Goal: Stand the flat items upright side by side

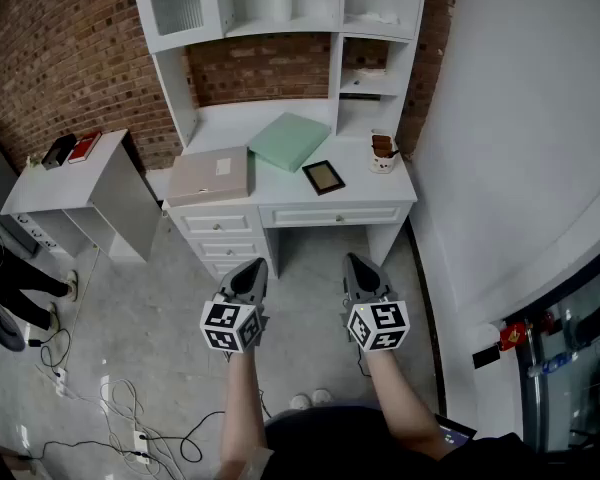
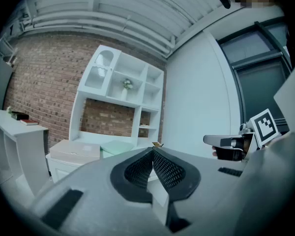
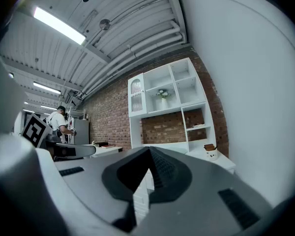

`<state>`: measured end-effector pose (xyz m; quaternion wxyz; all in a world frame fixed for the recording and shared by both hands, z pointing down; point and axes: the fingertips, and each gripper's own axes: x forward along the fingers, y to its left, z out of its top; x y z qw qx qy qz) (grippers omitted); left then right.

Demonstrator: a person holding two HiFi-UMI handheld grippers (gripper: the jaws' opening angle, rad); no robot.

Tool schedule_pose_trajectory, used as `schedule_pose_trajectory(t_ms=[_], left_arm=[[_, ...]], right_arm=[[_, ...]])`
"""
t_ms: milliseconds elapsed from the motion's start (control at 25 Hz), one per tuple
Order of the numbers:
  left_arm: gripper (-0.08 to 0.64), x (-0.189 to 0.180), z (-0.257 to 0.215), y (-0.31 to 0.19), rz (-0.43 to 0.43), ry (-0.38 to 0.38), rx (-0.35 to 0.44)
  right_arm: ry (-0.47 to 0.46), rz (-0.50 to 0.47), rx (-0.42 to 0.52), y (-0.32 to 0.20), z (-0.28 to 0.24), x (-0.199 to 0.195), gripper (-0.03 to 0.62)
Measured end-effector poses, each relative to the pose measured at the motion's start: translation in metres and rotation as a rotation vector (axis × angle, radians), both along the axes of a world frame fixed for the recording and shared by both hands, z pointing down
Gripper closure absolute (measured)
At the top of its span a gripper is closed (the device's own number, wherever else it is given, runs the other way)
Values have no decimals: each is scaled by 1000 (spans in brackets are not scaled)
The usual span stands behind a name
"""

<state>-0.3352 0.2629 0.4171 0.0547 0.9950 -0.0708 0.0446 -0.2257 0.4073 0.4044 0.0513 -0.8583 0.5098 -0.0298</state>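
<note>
Jaws closed, empty.
Left hand-held gripper (image 1: 252, 266) and right hand-held gripper (image 1: 355, 261) are hovering; green book (image 1: 289, 140) lying flat at twelve o'clock.

Three flat items lie on the white table (image 1: 365, 183), and none of them stands upright. The beige box (image 1: 212, 175) is the largest. It lies flat at the table's left end, with a small pale label on its lid. The mint-green book (image 1: 289, 140) lies flat just beside the box, further back and turned at an angle. The small dark frame (image 1: 323, 177) has a black rim and a brownish face. It lies flat nearer the front edge, right of the box and apart from both others.
</note>
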Motion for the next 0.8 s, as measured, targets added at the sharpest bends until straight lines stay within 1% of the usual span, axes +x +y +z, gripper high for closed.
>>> schedule_pose_trajectory(t_ms=[440,640,720,800], left_arm=[[551,9,4,1,15,-4,-10],[551,13,3,3,31,16,-27],[551,13,5,3,32,10,-26],[551,14,9,4,33,-12,-19]], right_arm=[[0,7,-2,0,3,4,595],[-4,5,3,1,3,6,595],[-5,5,1,-1,4,7,594],[-4,1,-9,-3,6,6,594]])
